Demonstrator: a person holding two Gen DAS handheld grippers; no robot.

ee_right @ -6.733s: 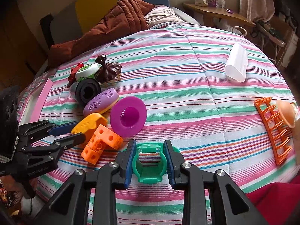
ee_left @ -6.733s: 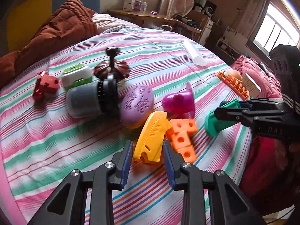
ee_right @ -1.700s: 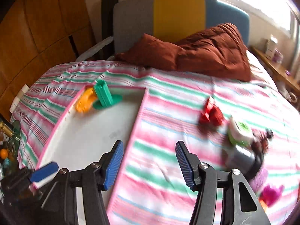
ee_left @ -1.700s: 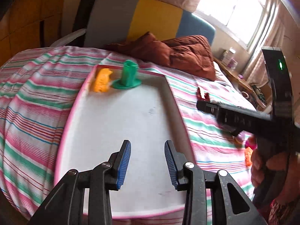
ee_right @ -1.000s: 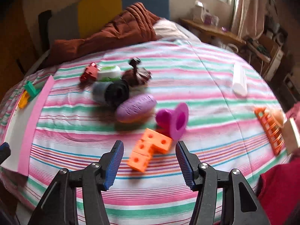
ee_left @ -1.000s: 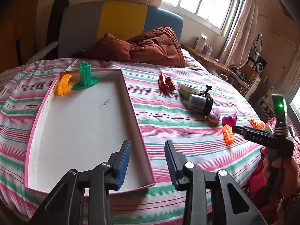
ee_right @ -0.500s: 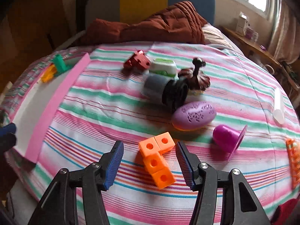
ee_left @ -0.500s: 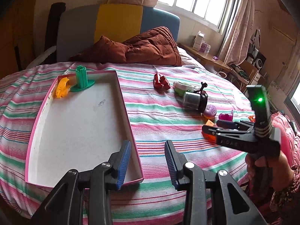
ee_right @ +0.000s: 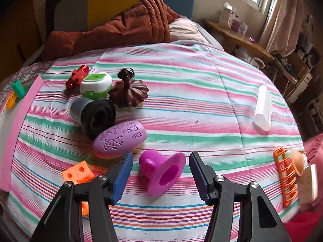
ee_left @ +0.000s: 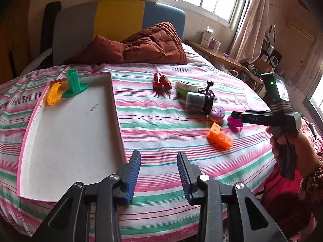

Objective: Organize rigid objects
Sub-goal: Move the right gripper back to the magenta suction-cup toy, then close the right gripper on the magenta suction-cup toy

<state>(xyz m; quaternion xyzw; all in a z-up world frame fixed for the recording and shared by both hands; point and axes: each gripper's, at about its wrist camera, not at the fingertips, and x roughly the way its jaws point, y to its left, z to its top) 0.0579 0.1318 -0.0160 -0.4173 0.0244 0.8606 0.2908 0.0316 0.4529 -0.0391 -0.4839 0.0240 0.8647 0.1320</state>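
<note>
- Right gripper (ee_right: 161,176): jaws wide, holding nothing; since half a second ago it has moved off the orange blocks (ee_right: 77,173) to straddle the magenta funnel (ee_right: 161,172) lying on its side on the striped bedspread (ee_right: 191,104).
- Left gripper (ee_left: 159,178): half open, empty, hovering by the tray (ee_left: 113,92) corner.
- Tray: yellow piece (ee_left: 52,95) and green stand (ee_left: 74,83) already in.
- Judgement: funnel is probably the next pick.
</note>
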